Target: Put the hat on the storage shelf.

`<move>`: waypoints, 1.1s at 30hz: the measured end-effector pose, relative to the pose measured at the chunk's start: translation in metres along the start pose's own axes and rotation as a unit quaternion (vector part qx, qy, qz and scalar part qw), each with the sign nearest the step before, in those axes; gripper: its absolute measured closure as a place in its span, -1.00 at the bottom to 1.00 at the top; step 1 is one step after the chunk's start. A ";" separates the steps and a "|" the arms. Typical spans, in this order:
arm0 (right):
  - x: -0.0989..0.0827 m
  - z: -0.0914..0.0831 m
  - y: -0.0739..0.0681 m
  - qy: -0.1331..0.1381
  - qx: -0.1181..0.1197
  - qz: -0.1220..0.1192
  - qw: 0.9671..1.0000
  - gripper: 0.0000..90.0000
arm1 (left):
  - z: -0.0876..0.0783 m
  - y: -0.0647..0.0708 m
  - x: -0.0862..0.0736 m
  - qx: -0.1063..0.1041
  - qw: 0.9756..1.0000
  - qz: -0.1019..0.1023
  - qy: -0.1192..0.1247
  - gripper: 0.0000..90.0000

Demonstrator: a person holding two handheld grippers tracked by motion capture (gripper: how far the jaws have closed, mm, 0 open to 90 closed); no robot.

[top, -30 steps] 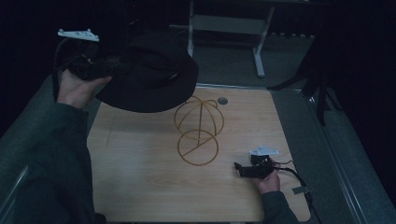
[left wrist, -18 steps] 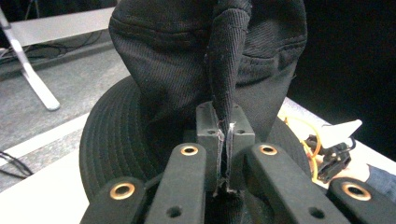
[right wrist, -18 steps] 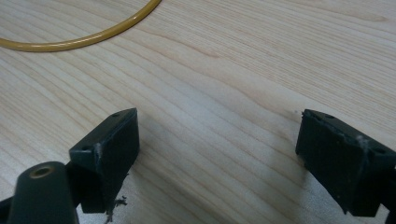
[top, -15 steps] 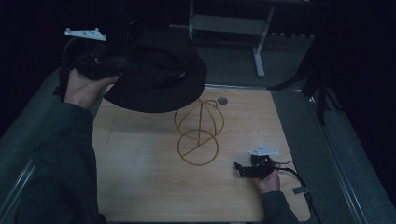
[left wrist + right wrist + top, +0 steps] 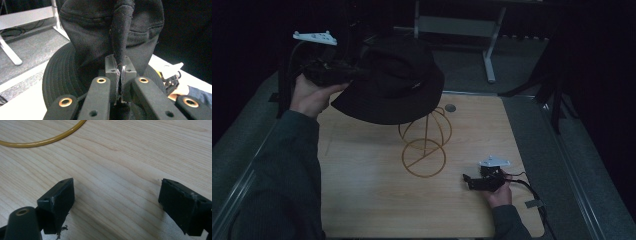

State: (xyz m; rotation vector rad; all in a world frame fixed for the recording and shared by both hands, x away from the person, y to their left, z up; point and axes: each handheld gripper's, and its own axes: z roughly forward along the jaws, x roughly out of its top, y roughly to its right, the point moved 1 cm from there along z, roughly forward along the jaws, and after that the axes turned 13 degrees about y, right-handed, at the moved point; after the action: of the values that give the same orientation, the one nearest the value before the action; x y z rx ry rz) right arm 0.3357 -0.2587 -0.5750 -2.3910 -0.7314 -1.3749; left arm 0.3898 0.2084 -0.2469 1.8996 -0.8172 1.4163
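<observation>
High view first: black hat up in the air at the far left of the table, pinched by the left gripper and hanging above and just to the left of the gold wire stand. Looks like the carry step, with the hat on its way to the stand and not yet on it. Right gripper parked low on the wood near the front right, just beside the stand's base ring, doing nothing. Next move, probably: swing the hat across until the crown sits right over the wire ball, then lower and let go. Needs care to keep the brim level so it doesn't snag the wire and tip the stand.

Left gripper view: clamped tight on a fold of the hat's crown fabric, pads nearly meeting with just cloth between. That pinch is way too small to make out from above. Also catches the other hand off to the right.

Right gripper view: jaws spread wide, nothing between them, bare wood below and a curve of the stand's ring at top left. Confirms idle, which the overhead shot is too dark to settle.
</observation>
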 end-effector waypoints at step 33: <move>0.000 0.000 0.000 0.001 0.000 0.002 1.000 -0.70 | 0.044 0.016 -0.032 -0.068 0.997 0.008 -0.047 0.94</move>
State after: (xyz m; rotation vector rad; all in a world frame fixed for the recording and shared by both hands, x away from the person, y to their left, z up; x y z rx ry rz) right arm 0.3356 -0.2583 -0.5749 -2.3903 -0.7255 -1.3745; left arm 0.3954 0.1684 -0.2860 1.8712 -0.9518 1.2552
